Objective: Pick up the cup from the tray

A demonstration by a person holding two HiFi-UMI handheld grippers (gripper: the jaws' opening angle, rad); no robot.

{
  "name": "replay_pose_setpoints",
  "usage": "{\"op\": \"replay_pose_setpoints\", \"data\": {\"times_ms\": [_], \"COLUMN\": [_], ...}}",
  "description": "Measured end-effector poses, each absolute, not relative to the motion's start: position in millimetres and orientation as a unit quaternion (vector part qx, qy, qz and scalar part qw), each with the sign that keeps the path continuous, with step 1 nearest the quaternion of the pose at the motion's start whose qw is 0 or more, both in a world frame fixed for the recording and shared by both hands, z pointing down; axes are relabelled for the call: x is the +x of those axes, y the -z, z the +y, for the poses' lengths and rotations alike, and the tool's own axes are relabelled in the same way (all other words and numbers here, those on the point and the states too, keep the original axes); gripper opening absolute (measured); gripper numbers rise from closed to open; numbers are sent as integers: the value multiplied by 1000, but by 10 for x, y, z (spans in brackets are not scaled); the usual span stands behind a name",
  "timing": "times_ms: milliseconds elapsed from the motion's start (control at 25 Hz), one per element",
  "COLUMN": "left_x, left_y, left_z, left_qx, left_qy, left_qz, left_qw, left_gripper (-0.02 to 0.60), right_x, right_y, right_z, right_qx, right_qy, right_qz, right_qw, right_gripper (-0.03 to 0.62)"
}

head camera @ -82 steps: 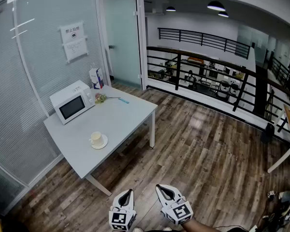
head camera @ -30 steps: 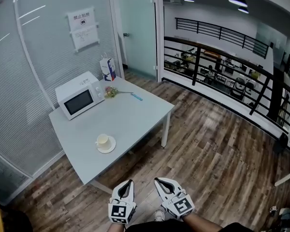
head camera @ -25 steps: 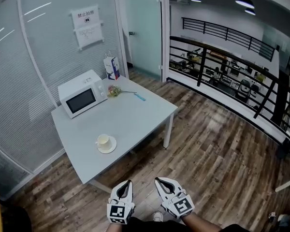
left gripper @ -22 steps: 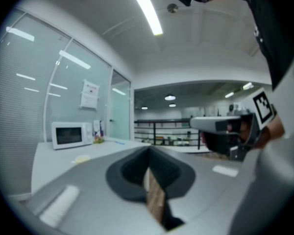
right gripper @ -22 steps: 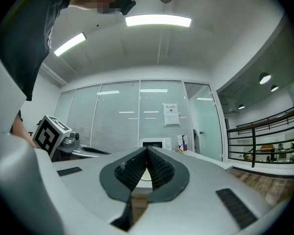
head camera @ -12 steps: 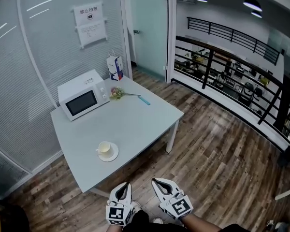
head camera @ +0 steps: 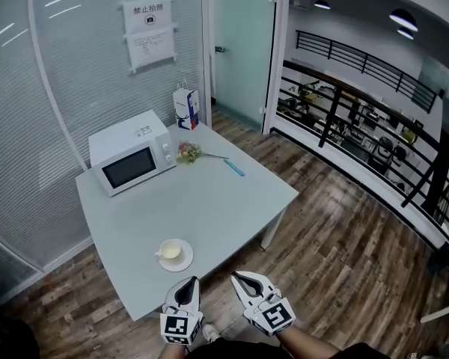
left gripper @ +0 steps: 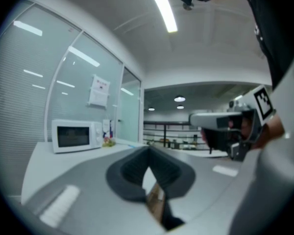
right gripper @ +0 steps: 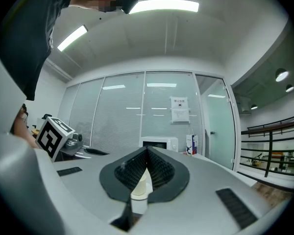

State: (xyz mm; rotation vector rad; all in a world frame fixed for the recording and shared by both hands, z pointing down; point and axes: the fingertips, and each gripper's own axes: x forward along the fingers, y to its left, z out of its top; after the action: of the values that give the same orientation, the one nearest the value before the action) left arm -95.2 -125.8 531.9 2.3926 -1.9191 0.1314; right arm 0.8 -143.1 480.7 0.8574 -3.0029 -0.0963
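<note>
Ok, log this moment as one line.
phase: pre-grasp | cup: on saucer near table edge | left hand-held gripper: shut, empty | right hand-held gripper: shut, empty

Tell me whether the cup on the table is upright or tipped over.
Upright. The cup stands on its saucer with its open mouth facing up, near the front edge of the table.

Bright even indoor light, ceiling strip lamp glaring white, streak reflections on glass wall, fisheye bending at edges, blurred close foreground, dark corners
</note>
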Motion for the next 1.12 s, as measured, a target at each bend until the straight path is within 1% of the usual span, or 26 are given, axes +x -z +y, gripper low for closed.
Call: {"op": "replay_pose_setpoints", "data": {"times_ms": [80, 160, 520, 920, 1120], "left_x": [-1079, -1177, -1507, -1704, -1834], "left_y": [-5328, -5338, -5422, -5652, -5910], "left_z": [-1388, -1478, -1821, -2099, -2096], "left_qx": [780, 781, 770, 723, 697], "left_qy": [-42, -42, -49, -60, -77], "left_qz": [-624, -621, -634, -683, -705], "left_qw": [37, 38, 45, 83, 106], "left_gripper": [3, 3, 3, 3, 3], "right_x": [-144, -263, -597, -1116, -1281], "right_y": [-4811, -4824, -4926, -5090, -5210], "right_z": [-1546, -1619, -2037, -2504, -2639], "right_qx": [273, 272, 261, 165, 144], "right_qy": [32, 37, 21, 27, 11], "right_qz": [-961, -961, -965, -985, -988], "right_qw": [19, 11, 22, 44, 54], "right_gripper": [-11, -11, -11, -11, -11]}}
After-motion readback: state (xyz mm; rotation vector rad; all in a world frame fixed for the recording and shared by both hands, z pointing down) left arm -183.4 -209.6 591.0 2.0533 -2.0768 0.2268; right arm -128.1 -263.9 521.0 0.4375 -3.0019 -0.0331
